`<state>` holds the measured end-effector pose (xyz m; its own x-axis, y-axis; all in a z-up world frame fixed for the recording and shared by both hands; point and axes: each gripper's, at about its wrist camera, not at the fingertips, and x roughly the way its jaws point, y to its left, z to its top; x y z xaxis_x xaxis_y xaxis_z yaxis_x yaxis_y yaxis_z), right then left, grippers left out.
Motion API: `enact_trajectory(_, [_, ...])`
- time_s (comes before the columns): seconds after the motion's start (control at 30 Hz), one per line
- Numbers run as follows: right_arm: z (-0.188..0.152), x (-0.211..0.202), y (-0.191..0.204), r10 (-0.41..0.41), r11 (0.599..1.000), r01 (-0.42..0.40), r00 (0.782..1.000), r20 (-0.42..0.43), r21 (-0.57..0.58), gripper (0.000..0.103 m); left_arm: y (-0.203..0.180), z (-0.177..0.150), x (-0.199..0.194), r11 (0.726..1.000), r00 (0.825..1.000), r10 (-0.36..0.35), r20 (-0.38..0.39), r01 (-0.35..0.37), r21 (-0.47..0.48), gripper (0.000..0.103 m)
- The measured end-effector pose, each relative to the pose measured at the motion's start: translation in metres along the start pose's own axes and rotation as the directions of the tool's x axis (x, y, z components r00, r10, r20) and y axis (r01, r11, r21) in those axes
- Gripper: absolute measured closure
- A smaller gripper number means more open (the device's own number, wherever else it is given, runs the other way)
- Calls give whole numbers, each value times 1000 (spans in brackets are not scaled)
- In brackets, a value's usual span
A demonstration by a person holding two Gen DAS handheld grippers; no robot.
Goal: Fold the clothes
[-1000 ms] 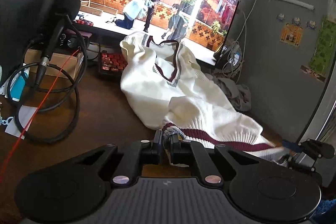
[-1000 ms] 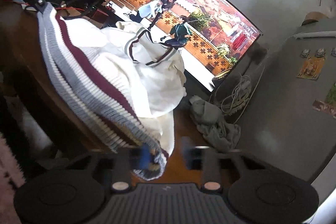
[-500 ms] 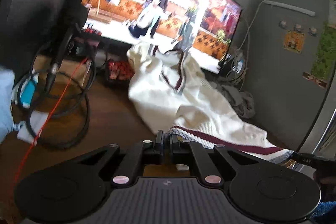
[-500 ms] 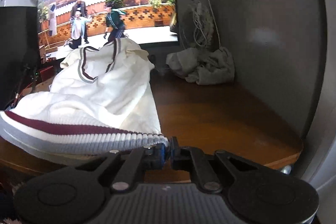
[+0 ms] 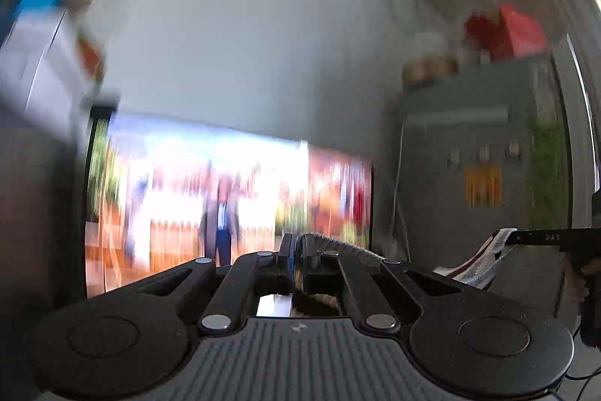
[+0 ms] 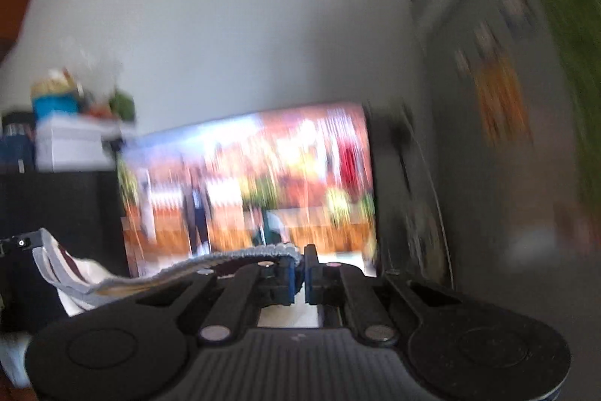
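Observation:
Both views are blurred by motion. My left gripper (image 5: 296, 250) is shut on the grey ribbed hem of the white knit vest (image 5: 477, 265), which stretches right from its fingertips to the other gripper at the right edge. My right gripper (image 6: 300, 264) is shut on the other end of the same hem. From there the vest (image 6: 75, 273), white with a maroon stripe, runs left to the left gripper at the frame's edge. The hem hangs taut in the air between the two grippers, and the vest's body below it is hidden behind the gripper housings.
A lit TV screen (image 5: 225, 209) fills the middle behind the grippers. A grey fridge with magnets (image 5: 484, 183) stands at the right with red items on top. A black cabinet (image 6: 64, 209) carrying boxes stands at the left. A hand (image 5: 582, 284) holds the right gripper.
Both grippers have swung sharply upward with the vest hem. The desk and the spread vest have dropped out of view; the wall and TV now fill the frames.

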<state>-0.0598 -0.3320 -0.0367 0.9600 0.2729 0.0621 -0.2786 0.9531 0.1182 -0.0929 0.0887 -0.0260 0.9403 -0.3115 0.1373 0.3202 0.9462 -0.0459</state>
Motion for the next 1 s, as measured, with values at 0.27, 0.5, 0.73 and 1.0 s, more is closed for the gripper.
enact_trajectory(0.27, [171,36,20,-116,988,128,985,126,-90,100,-14,174,57,979,982,126,142,-146,140,100])
enact_trajectory(0.5, [217,64,36,-132,983,132,991,8,-126,100,-12,226,109,961,967,253,-16,-250,116,101])
enact_trajectory(0.73, [224,88,23,-210,974,204,976,-62,-99,100,23,232,123,964,969,216,-123,-231,-133,103])
enact_trajectory(1.0, [216,124,7,-179,982,171,978,-106,-77,100,23,209,148,981,971,121,-208,-149,-123,103])
